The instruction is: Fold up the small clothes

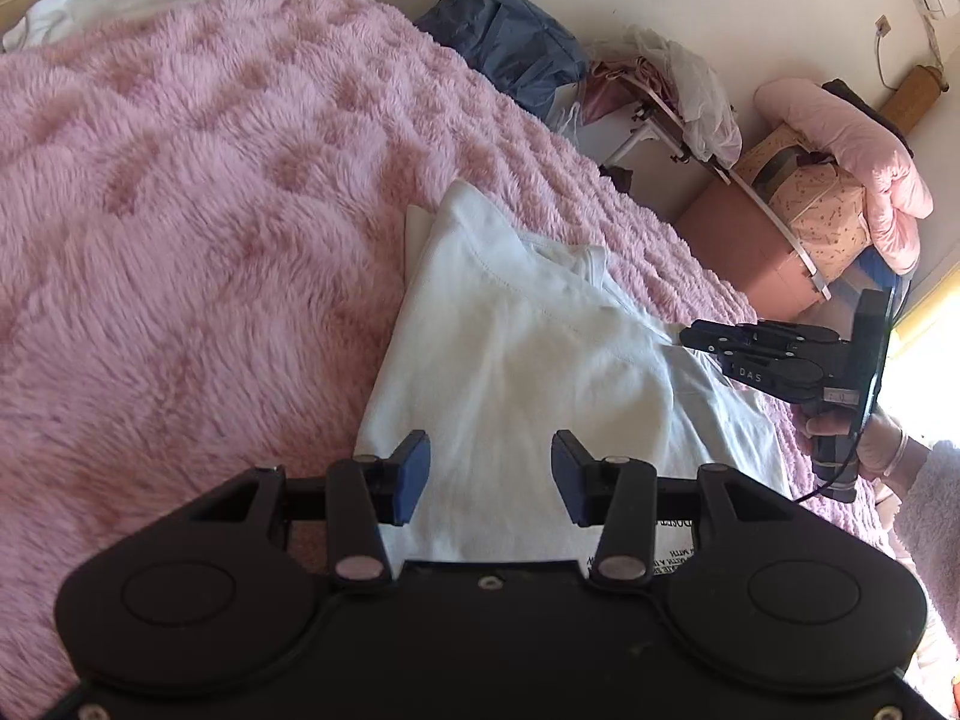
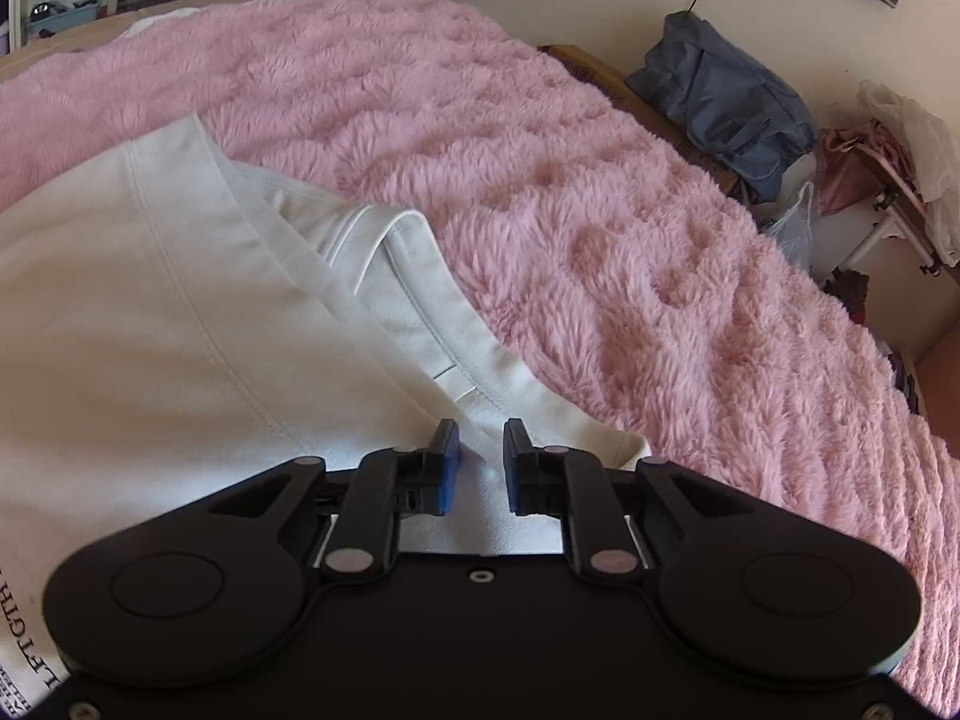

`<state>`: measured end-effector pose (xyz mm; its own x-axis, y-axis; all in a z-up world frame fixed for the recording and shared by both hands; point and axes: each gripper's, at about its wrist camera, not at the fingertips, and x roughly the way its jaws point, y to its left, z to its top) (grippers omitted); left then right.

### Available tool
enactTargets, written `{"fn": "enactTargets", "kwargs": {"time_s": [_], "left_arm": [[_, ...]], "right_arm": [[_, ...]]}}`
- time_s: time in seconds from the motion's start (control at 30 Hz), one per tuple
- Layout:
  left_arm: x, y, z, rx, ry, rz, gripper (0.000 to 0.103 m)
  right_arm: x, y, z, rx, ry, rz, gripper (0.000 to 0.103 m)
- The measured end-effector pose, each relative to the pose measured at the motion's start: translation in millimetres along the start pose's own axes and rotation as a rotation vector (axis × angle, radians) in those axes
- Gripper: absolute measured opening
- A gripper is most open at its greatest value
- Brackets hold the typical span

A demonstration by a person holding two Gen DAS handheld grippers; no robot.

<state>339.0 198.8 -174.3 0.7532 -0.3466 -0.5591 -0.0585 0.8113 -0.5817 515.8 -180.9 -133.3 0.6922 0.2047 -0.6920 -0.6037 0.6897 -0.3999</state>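
Currently the left gripper [image 1: 491, 477] has its fingers spread wide, empty, over the white shirt [image 1: 516, 360] at center frame on the pink blanket [image 1: 180, 210]. Right gripper [image 2: 481, 462] is narrower, fingers parted, fabric between them, not clamped.

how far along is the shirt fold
Partly done: the white shirt lies on the pink blanket with one side already folded over the middle. In hand: nothing; the left gripper and right gripper are both open above the cloth. Left: the remaining folds.
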Motion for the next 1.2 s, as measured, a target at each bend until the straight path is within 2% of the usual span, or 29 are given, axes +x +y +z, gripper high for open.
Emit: {"fn": "enactTargets", "kwargs": {"time_s": [0.13,0.2,0.27,0.33,0.43,0.57,0.67,0.83,0.9,0.97,1.03,1.2], "left_arm": [[1,7,-1,-0.026,0.017,0.026,0.047],[-1,12,-3,-0.058,0.012,0.007,0.047],[-4,9,-5,-0.06,0.0,-0.026,0.047],[-5,4,-6,-0.037,0.009,-0.049,0.048],[2,0,-10,-0.015,0.032,-0.014,0.048],[11,8,-16,-0.026,0.049,0.003,0.048],[14,13,-16,-0.036,0.043,0.009,0.048],[14,14,-16,-0.044,0.044,0.007,0.048],[9,12,-13,-0.047,0.028,-0.017,0.048],[-1,10,-6,-0.052,0.002,-0.058,0.048],[-12,8,1,-0.058,-0.029,-0.072,0.048],[-37,9,22,-0.063,-0.08,-0.024,0.049]], "right_arm": [[-40,9,1,0.076,-0.107,0.034,0.013],[-54,17,-5,0.078,-0.118,0.028,0.013],[-60,21,-19,0.086,-0.096,0.005,0.013],[-60,15,-37,0.115,-0.061,-0.059,0.013],[-52,-9,-65,0.202,0.003,-0.161,0.013],[-37,-38,-94,0.296,0.067,-0.233,0.013],[-31,-51,-109,0.36,0.096,-0.261,0.013],[-27,-56,-122,0.395,0.112,-0.272,0.013],[-29,-54,-122,0.394,0.113,-0.284,0.013],[-39,-49,-116,0.406,0.081,-0.305,0.013],[-60,-34,-105,0.398,0.0,-0.286,0.013],[-116,39,-65,0.342,-0.14,-0.162,0.021]]}}
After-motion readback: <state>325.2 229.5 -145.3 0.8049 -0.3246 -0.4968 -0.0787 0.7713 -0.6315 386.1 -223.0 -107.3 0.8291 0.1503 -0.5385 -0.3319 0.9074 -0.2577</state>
